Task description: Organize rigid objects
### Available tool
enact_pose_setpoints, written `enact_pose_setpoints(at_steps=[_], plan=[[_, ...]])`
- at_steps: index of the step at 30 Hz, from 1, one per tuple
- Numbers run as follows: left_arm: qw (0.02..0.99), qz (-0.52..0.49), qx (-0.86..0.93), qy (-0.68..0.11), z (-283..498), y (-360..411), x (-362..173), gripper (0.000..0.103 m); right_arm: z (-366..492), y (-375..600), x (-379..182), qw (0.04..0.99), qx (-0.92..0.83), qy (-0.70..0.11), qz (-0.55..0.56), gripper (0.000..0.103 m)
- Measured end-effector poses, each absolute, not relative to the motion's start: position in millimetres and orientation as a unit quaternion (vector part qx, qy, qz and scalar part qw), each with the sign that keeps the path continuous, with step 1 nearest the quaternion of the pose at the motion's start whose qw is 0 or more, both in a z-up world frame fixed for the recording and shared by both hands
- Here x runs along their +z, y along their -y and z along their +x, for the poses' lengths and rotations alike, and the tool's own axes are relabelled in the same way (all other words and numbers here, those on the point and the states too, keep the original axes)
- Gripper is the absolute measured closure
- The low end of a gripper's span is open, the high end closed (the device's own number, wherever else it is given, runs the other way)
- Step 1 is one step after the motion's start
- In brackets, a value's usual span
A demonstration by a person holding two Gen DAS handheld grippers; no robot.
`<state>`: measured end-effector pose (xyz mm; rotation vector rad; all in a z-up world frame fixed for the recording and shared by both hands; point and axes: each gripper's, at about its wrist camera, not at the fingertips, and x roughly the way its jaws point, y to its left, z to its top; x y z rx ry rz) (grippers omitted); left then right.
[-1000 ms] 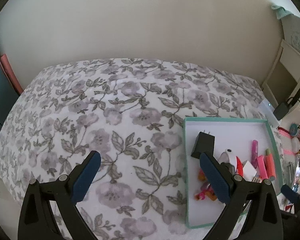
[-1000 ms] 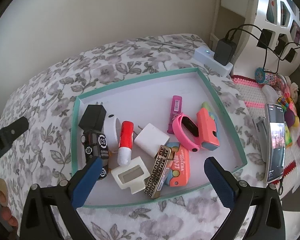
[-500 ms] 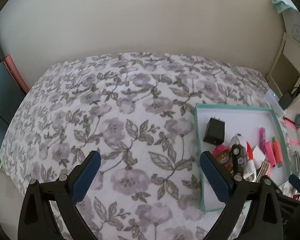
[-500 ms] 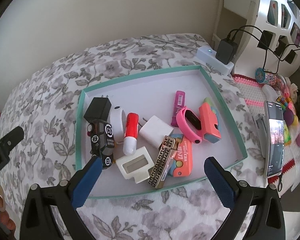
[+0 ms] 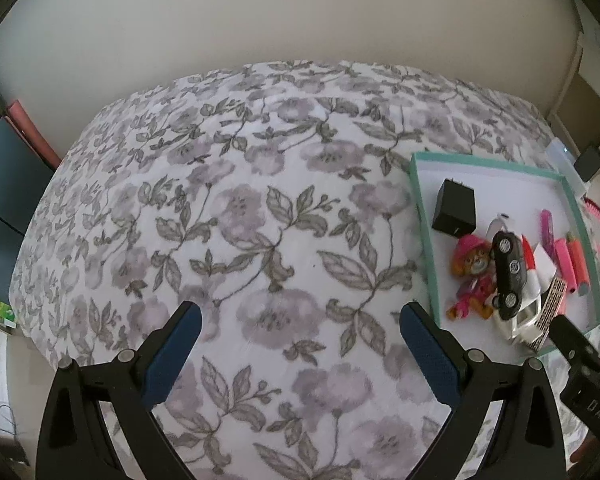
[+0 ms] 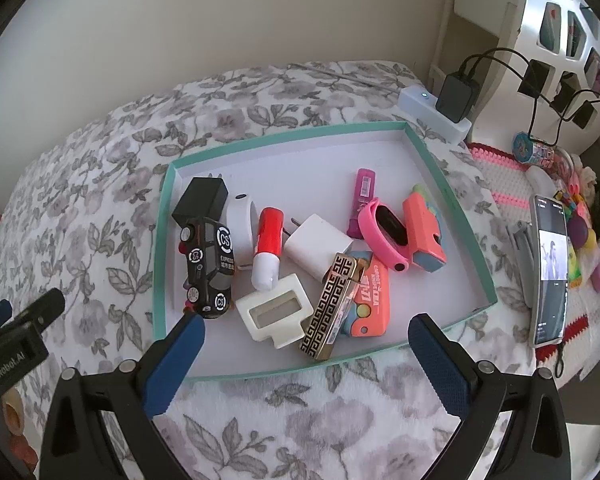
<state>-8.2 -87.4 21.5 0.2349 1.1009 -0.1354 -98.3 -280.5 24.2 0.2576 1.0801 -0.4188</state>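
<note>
black toy car [image 6: 208,266] in left part of teal-rimmed tray [image 6: 162,240], lying on its side, wheels and "cs" roundels facing camera; long axis running from upper frame to lower frame, slightly tilted. also seen in left wrist view [image 5: 509,274], right of frame, propped over a pink-hatted doll figure [image 5: 471,262]. black charger [image 6: 201,200] touching car's upper end, prongs pointing to upper frame. white round case [image 6: 244,226] just right of car. red-and-white tube [image 6: 267,250] next, long axis near vertical in frame, white end lowermost. white plug adapter [image 6: 318,246] at tray centre. cream rectangular frame piece [image 6: 275,314] below it. black-and-gold patterned bar [image 6: 330,306] leaning diagonally, overlapping orange case [image 6: 370,302]. pink wristband [image 6: 384,234], magenta tube [image 6: 362,196] and coral clip [image 6: 422,234] in right part of tray.

right gripper [image 6: 304,346] at lower centre of right wrist view, above near tray rim, blue pads [image 6: 172,364] spread wide, nothing between them. left gripper [image 5: 300,334] at lower centre of left wrist view, level over floral bedspread [image 5: 240,220], left of tray, pads [image 5: 172,354] likewise wide apart, holding nothing. tip of left gripper visible at lower left edge of right wrist view.

phone [image 6: 550,270] with lit screen at right of frame, beside tray. white power strip [image 6: 432,114] with black plug beyond tray's far corner.
</note>
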Motion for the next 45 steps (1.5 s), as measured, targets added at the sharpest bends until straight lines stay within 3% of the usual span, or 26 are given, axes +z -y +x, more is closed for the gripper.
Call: enact_pose_setpoints(at_steps=[45], plan=[[0.824, 0.123, -0.057, -0.55, -12, 85, 12, 0.004, -95, 274, 27, 0.835, -0.184, -0.51, 0.096, 0.0]])
